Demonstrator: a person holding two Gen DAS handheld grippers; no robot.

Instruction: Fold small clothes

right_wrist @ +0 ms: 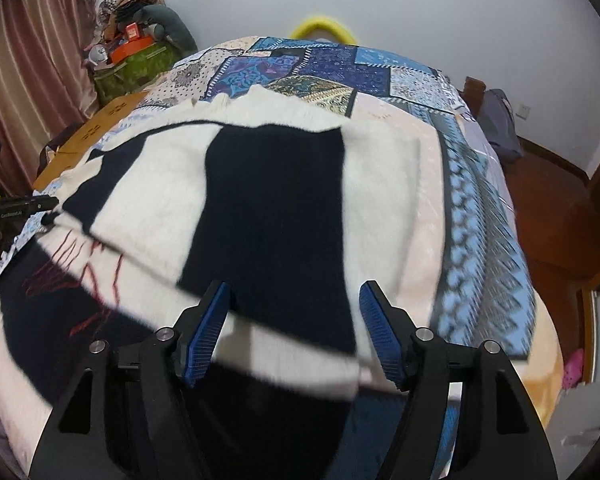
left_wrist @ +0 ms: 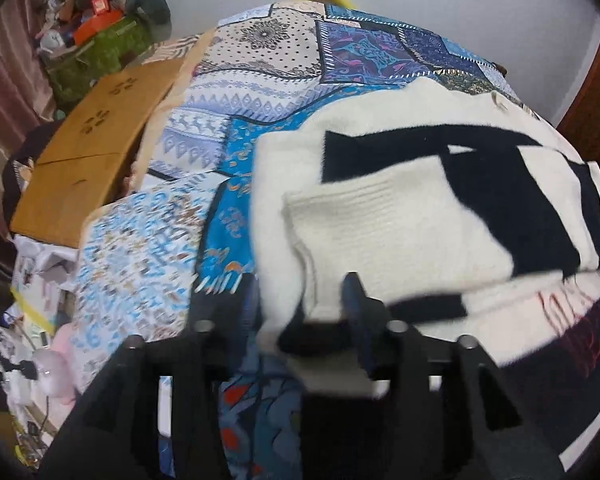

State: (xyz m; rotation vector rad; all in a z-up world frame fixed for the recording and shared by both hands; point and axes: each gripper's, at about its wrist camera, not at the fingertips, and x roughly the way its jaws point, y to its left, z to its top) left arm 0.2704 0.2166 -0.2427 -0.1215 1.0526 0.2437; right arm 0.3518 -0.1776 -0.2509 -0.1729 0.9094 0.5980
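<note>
A white and black knitted sweater (left_wrist: 412, 216) lies on the patterned bedspread (left_wrist: 260, 80), partly folded, with red stitching near its lower part. It also shows in the right wrist view (right_wrist: 268, 208). My left gripper (left_wrist: 300, 300) stands at the sweater's left edge, with a fold of white fabric between its fingers; the view is blurred. My right gripper (right_wrist: 294, 304) is open, its blue-padded fingers (right_wrist: 206, 332) spread over a black panel of the sweater. The left gripper's tip (right_wrist: 40, 204) shows at the far left of the right wrist view.
A flat cardboard box (left_wrist: 96, 152) lies left of the bed. Behind it a green box (left_wrist: 100, 52) is piled with clutter. A yellow ring (right_wrist: 324, 26) stands at the bed's far end. Wooden floor (right_wrist: 556, 220) and a grey bag (right_wrist: 500, 124) are to the right.
</note>
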